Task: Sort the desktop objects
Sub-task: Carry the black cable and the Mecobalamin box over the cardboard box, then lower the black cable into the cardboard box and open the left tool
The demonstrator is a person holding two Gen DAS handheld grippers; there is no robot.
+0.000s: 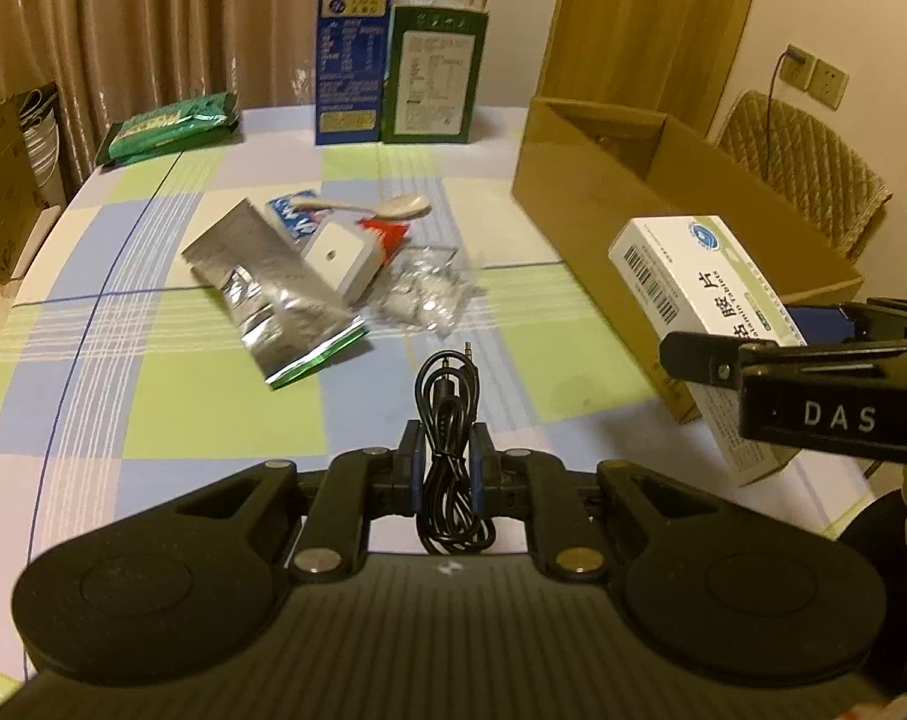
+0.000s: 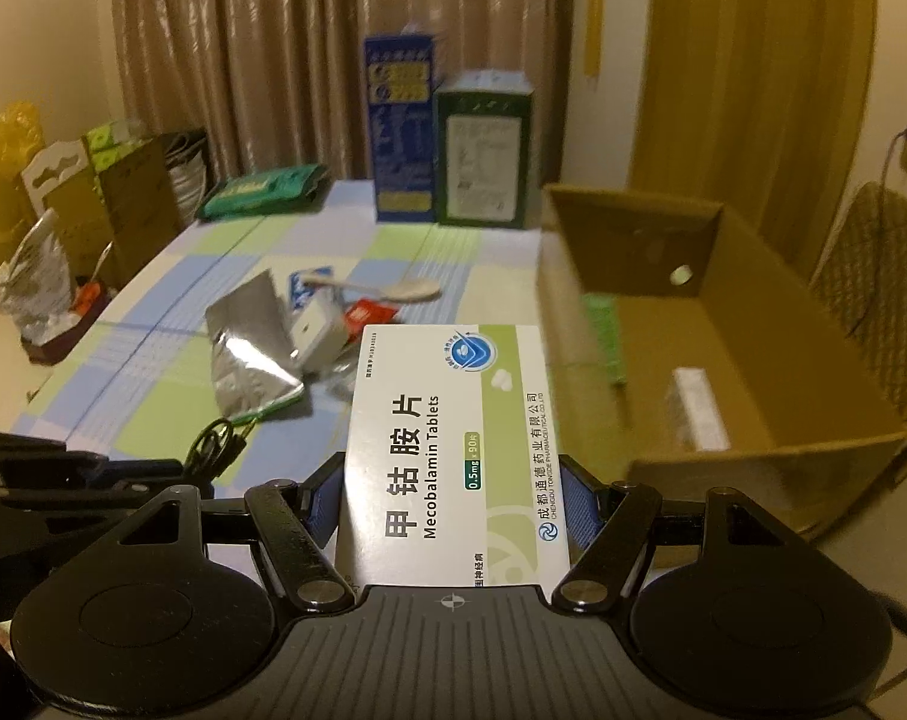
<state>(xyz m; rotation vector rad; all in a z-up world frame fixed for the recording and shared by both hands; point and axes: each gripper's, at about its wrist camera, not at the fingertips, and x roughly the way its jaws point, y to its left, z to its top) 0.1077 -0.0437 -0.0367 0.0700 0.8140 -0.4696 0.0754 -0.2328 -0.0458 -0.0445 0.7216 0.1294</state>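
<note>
Left gripper [image 1: 446, 461] is clamped on a coiled black cable [image 1: 448, 420], held above the checked tablecloth [image 1: 153, 396]. Right gripper [image 2: 453, 495] is clamped across a white medicine box [image 2: 447, 450], raised beside the open cardboard box [image 2: 771, 360]. Foil pouch [image 1: 273, 294] and spoon [image 1: 387, 207] lie mid-table.

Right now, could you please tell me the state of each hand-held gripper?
Left hand-held gripper: shut on the coiled black cable.
Right hand-held gripper: shut on the white medicine box.

2 tall cartons [image 1: 357, 48], 1 cardboard box [image 1: 579, 204], 1 spoon [image 1: 387, 208], 1 cable [image 1: 447, 396], 1 tablet box [image 2: 447, 450].
</note>
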